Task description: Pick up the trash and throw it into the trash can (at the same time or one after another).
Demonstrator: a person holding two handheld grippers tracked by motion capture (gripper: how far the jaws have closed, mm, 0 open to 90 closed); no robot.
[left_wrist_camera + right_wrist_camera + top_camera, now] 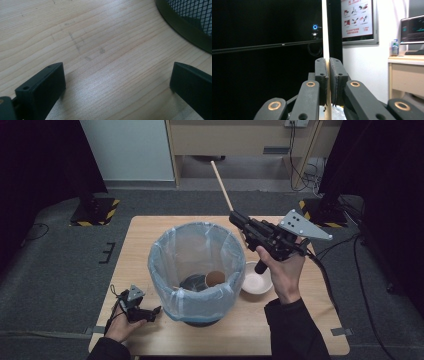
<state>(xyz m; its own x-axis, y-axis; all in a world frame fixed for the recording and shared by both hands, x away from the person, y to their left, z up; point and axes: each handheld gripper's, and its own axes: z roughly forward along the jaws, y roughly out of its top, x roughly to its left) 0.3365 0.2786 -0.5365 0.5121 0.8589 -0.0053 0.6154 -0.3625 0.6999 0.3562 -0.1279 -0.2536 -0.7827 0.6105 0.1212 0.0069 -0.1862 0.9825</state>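
The right gripper [239,221] has its jaws closed tight on a thin wooden stick [222,186]; in the right gripper view the stick [325,37] runs straight up between the pads, so its long axis crosses the jaws squarely. In the high view it slants from the jaws up and away past the desk's [320,330] far edge, held above the desk near its far right part. The bin [196,265], lined with a pale bag, stands mid-desk, down and to the left of the stick; its open mouth faces up, so the stick probably has to swing left and tip end-down to drop in; the right hand [284,270] is the nearer one. Inside the bin lie a brown paper cup [215,278] and a dark round item; a white bowl [256,280] sits just beside the bin's right side, apparently empty. The left gripper [156,310] rests by the desk's near left corner with jaws wide apart, holding nothing; the bin's mesh base [190,25] is near its right jaw.
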